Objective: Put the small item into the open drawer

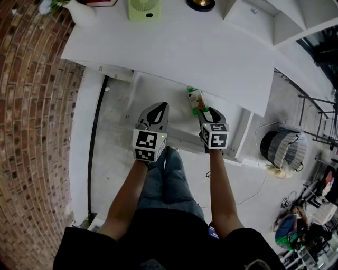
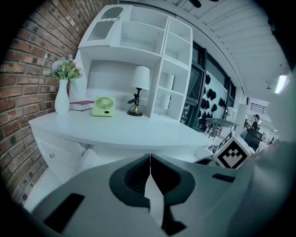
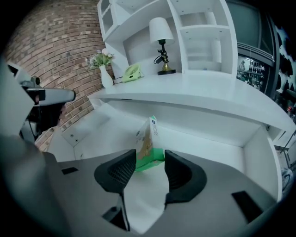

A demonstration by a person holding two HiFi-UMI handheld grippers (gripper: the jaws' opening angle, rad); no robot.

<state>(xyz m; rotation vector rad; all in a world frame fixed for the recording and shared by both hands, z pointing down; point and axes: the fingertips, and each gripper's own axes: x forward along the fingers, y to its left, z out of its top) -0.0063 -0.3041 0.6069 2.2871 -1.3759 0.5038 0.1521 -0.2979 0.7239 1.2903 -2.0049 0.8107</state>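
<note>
A small white and green box stands tilted inside the open white drawer under the desk. My right gripper is at its near side. In the right gripper view the box leans between the tips of the right gripper, whose jaws stand apart around it and do not visibly squeeze it. The drawer's pale floor and back wall lie beyond. My left gripper hovers to the left over the drawer's front; its jaws meet with nothing between them.
The white desk top overhangs the drawer's far part and carries a green fan, a lamp base and a vase. A brick wall runs at the left. A striped basket stands on the floor at the right.
</note>
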